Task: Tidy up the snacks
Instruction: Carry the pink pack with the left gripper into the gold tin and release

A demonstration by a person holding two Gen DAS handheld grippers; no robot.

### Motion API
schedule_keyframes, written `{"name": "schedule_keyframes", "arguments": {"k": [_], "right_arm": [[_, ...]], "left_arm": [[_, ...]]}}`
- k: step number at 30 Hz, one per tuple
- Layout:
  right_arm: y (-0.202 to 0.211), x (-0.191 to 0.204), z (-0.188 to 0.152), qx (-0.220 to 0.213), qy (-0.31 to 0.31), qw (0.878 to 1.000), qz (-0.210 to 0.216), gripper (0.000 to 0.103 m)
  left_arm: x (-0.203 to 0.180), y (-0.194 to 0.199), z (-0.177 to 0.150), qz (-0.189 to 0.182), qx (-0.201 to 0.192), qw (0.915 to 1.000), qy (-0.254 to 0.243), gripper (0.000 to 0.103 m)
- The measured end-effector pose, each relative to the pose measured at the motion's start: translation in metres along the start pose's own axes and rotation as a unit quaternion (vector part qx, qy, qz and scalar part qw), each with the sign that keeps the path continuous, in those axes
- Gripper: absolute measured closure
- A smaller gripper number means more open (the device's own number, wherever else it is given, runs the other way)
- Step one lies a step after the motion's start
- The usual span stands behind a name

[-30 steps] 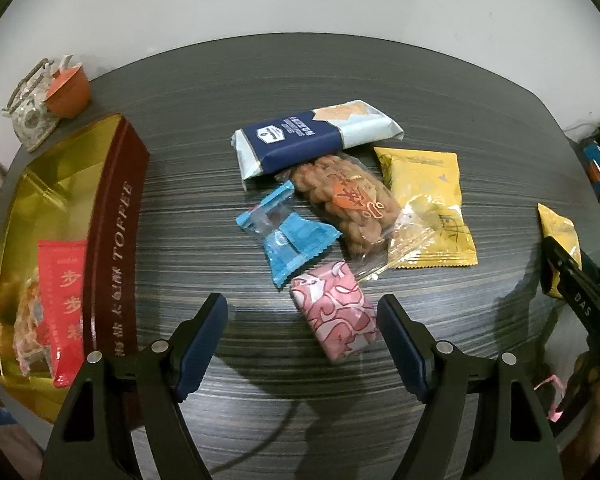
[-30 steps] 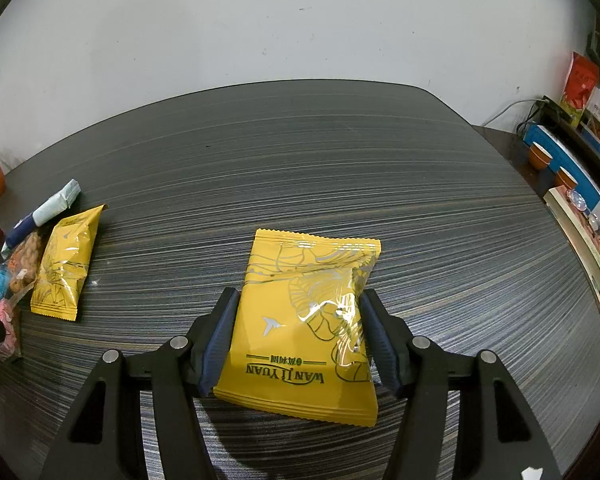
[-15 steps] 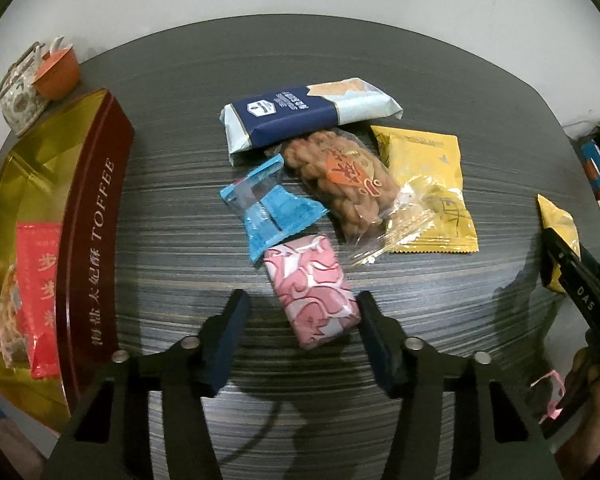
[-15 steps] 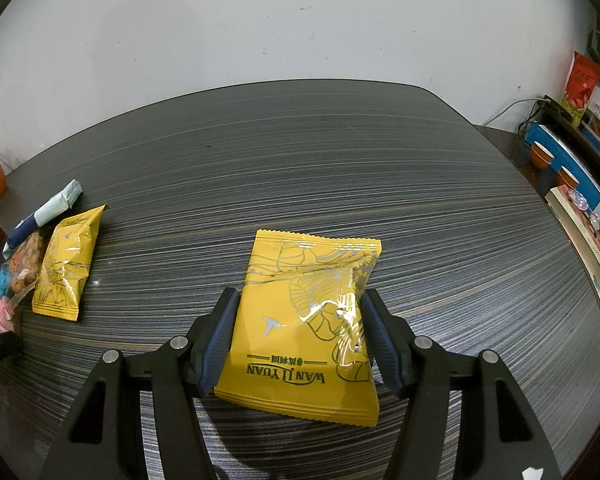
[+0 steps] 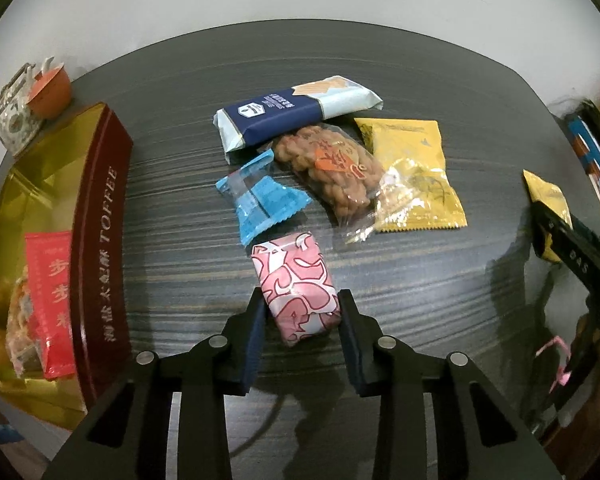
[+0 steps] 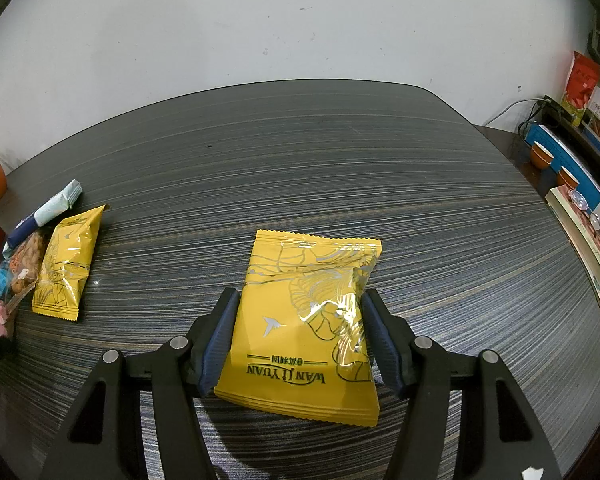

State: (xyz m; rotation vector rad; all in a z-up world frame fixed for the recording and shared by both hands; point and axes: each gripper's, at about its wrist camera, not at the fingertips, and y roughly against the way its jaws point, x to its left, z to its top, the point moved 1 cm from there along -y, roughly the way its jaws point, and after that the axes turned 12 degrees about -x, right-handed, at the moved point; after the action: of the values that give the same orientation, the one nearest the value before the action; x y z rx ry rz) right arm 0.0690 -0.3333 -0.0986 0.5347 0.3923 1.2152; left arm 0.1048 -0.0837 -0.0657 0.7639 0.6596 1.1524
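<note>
Two grippers are in my feeds, each with a snack packet between its jaws. My left gripper [image 5: 302, 320] has just been closing its jaws, and they now pinch the near end of a small pink-and-white patterned wrapped sweet [image 5: 296, 288] that lies on the dark striped table [image 5: 400, 280]; both blue pads touch its sides. Just beyond the jaws lies a blue crinkle-edged plastic packet [image 5: 260, 204], touching the pink sweet's far end. Further out from it sit a clear bag of brown twisted snacks [image 5: 332, 168], a long navy-and-pale-blue wrapped bar [image 5: 292, 110] and a flat yellow foil packet [image 5: 416, 176], all overlapping in a loose heap. Off to the left of the jaws stands a dark red tin with a gold interior [image 5: 100, 240], lettered TOFFEE, with a red packet [image 5: 50, 296] inside.

My right gripper [image 6: 300, 332] has its jaws pinching a large yellow foil packet [image 6: 308, 320], printed WAN LI YUAN, pads pressed against both long edges. Its far end reaches out beyond the jaws over the table; I cannot tell whether it rests there or is lifted.
</note>
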Motion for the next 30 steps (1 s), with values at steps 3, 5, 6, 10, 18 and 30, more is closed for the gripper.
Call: {"name": "schedule_keyframes", "arguments": {"k": [3, 5, 6, 10, 18, 30], "right_arm": [[0.0, 0.0, 0.0, 0.0, 0.0, 1.0, 0.0, 0.044], [0.0, 0.0, 0.0, 0.0, 0.0, 1.0, 0.0, 0.044], [0.0, 0.0, 0.0, 0.0, 0.0, 1.0, 0.0, 0.044], [0.0, 0.0, -0.001, 0.0, 0.0, 1.0, 0.0, 0.044], [0.0, -0.001, -0.002, 0.0, 0.0, 1.0, 0.0, 0.044], [-0.002, 0.001, -0.001, 0.0, 0.001, 1.0, 0.002, 0.044]], "left_arm": [[0.005, 0.01, -0.006, -0.005, -0.003, 1.0, -0.006, 0.068], [0.009, 0.018, -0.01, -0.007, -0.006, 0.9999, -0.011, 0.068], [0.011, 0.023, -0.011, -0.007, -0.009, 0.9998, -0.015, 0.068], [0.018, 0.041, -0.013, -0.007, -0.025, 0.9993, -0.028, 0.068], [0.054, 0.073, 0.005, 0.013, -0.058, 0.9982, -0.008, 0.068], [0.148, 0.086, 0.017, 0.095, -0.076, 0.9922, 0.03, 0.068]]}}
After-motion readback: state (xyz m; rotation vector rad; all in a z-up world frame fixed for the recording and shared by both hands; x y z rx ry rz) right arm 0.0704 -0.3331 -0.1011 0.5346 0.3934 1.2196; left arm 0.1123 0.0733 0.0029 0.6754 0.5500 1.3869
